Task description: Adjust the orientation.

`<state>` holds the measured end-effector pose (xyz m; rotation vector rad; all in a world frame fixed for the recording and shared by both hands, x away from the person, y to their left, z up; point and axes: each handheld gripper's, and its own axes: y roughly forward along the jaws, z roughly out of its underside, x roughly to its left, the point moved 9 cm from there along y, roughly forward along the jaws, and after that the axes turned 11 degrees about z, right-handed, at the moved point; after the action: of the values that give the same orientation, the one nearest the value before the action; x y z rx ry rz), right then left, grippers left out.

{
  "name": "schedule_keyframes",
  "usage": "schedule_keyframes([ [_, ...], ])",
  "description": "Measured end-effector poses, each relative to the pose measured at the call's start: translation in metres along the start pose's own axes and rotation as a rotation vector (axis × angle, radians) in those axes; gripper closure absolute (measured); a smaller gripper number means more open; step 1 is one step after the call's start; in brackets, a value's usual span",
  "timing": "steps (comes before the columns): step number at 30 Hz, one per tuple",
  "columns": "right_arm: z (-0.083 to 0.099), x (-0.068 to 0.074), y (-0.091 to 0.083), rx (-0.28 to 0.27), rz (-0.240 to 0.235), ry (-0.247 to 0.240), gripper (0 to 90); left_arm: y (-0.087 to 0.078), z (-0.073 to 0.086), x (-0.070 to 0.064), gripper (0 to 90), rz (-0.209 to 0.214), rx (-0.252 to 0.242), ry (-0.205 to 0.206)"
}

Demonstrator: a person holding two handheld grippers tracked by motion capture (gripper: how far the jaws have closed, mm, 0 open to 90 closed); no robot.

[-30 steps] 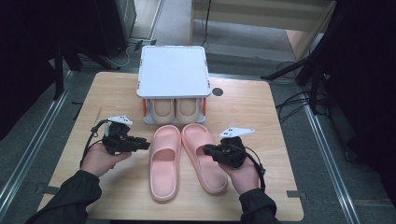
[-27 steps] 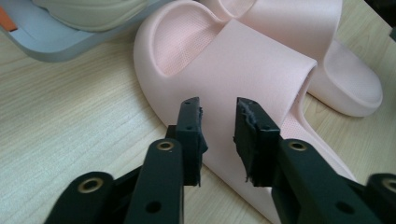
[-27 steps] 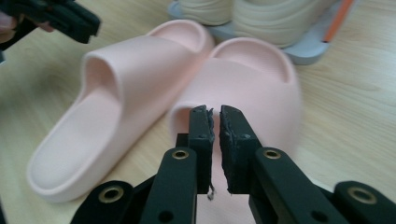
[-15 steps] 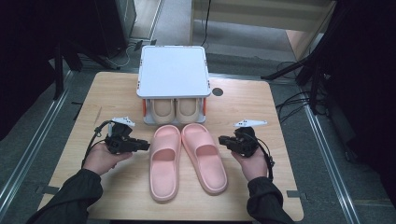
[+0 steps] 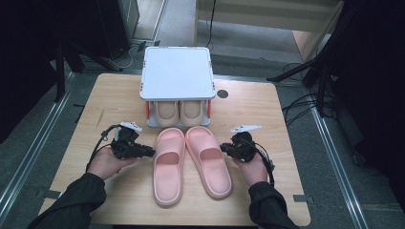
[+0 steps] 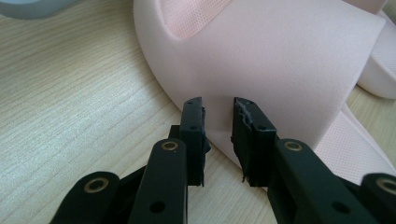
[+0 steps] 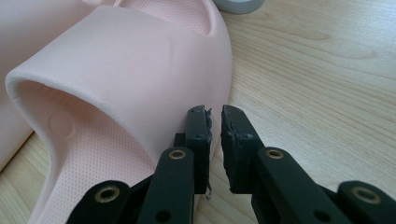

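Your left gripper (image 5: 149,151) sits hard against the outer side of the left slipper (image 5: 168,164), its strap wall blocking the way straight ahead; bare table (image 5: 114,102) lies open to its left and toward you. Your right gripper (image 5: 224,148) is just beside the right slipper (image 5: 208,160), with free wood to its right. Beyond both slippers, the rack (image 5: 176,74) closes off the far middle. The two slippers touch, leaving no passage between them.
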<state>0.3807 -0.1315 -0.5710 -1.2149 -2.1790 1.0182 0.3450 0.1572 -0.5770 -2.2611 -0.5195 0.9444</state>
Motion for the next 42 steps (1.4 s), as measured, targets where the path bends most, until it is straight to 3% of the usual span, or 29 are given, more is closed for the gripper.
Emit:
schedule_keyframes([
  [17,-0.001,0.006,-0.001,-0.012,-0.024,0.008,82.8,0.006,0.000,-0.014,73.5,0.020,0.025,0.036],
  [25,0.000,0.009,0.002,-0.007,-0.064,0.046,83.5,0.010,0.001,-0.017,72.5,0.040,0.041,0.051],
  [29,0.000,0.008,0.002,-0.010,-0.062,0.046,81.8,0.008,0.000,-0.016,70.4,0.042,0.024,0.031],
  [35,-0.007,0.008,-0.009,-0.062,-0.083,0.066,77.9,0.001,-0.004,-0.015,63.4,0.042,-0.010,0.001],
  [42,-0.011,0.025,-0.036,-0.130,-0.119,0.044,70.2,-0.007,-0.007,-0.016,56.0,0.038,-0.042,-0.014],
])
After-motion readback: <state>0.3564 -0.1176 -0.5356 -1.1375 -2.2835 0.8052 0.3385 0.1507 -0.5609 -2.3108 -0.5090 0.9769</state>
